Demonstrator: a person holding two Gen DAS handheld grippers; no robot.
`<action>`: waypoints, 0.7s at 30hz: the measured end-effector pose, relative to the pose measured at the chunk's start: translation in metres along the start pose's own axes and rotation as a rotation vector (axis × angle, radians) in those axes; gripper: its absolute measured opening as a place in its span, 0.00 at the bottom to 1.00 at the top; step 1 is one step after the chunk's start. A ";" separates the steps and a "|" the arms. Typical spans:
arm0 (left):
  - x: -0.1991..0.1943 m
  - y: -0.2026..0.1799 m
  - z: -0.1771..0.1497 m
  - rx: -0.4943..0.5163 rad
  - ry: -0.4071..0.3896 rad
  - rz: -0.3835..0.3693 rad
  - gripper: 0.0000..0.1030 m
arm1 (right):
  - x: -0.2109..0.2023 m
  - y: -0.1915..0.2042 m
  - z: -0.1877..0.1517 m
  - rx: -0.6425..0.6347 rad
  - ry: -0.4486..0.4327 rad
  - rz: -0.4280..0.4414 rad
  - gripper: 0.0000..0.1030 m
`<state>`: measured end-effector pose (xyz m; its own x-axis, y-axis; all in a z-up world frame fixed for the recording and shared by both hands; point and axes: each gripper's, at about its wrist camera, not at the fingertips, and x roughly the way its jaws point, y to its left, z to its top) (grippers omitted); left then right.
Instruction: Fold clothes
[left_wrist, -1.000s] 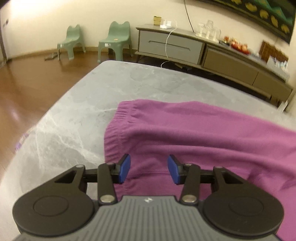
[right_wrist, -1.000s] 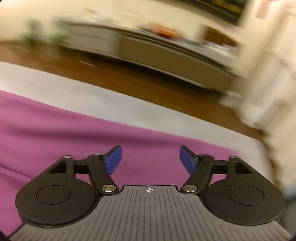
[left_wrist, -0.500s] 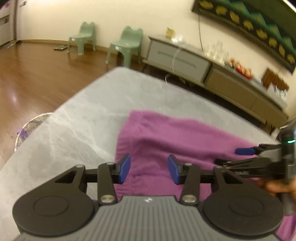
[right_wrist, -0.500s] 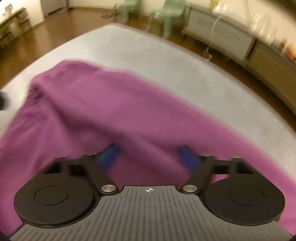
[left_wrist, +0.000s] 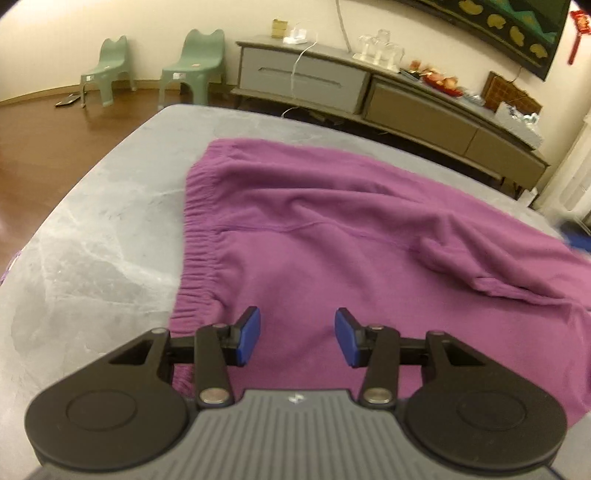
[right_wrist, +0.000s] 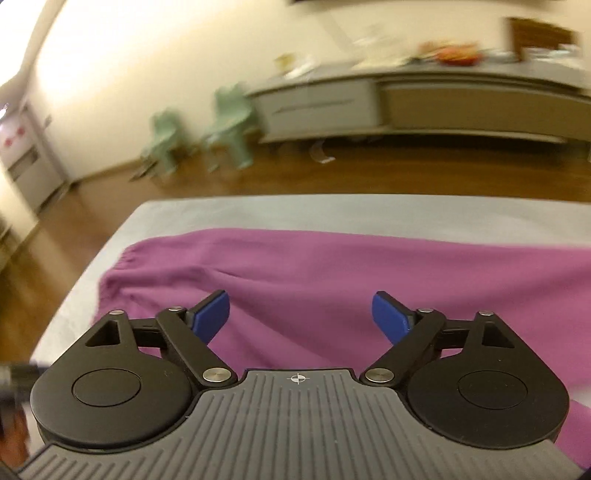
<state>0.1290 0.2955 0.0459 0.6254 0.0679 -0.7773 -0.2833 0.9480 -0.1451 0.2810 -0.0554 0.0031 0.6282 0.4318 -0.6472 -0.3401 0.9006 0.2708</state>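
Left wrist view: the left gripper (left_wrist: 297, 341) hangs over the purple pants (left_wrist: 351, 229), which lie spread on the grey marbled counter (left_wrist: 99, 236). Its blue fingers (left_wrist: 248, 334) stand part-way apart with nothing between them; bare cloth shows through the gap, and whether the tips touch it cannot be told. The gathered waistband (left_wrist: 195, 236) runs ahead and to the left of the fingers, its near end hidden behind the left finger's black linkage. A raised fold (left_wrist: 461, 266) lies ahead to the right. The pants run off the right edge of the picture, so their full length is cut off. At that edge a blue smear (left_wrist: 578, 242) is too blurred to name. Far ahead, past the counter's end, stand two green chairs (left_wrist: 194, 62) and a long sideboard (left_wrist: 388, 92); the small things on it are hard to make out.

Right wrist view: the picture is motion-blurred, most in the background. The right gripper (right_wrist: 300, 317) has its fingers (right_wrist: 210, 314) spread wide and still parting, with nothing pinched; only cloth lies beneath the gap. The pants (right_wrist: 351, 273) fill the space ahead of and under the fingers, the waistband (right_wrist: 122, 269) ahead to the left, the rest cut off at the right edge. A strip of counter (right_wrist: 332, 212) shows beyond. At the lower left edge a dark blurred shape (right_wrist: 14, 384) is unreadable.
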 end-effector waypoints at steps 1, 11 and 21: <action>-0.006 -0.002 0.000 -0.010 -0.015 -0.008 0.44 | -0.029 -0.032 -0.008 0.035 -0.023 -0.039 0.88; -0.057 0.003 -0.038 -0.196 -0.107 -0.103 0.58 | -0.167 -0.290 -0.091 0.365 -0.102 -0.468 0.88; -0.006 -0.007 -0.061 -0.134 0.031 -0.006 0.58 | -0.164 -0.328 -0.095 0.266 -0.260 -0.289 0.05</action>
<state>0.0827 0.2692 0.0144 0.6049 0.0504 -0.7947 -0.3755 0.8981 -0.2289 0.2229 -0.4263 -0.0466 0.8369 0.1290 -0.5320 0.0445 0.9526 0.3010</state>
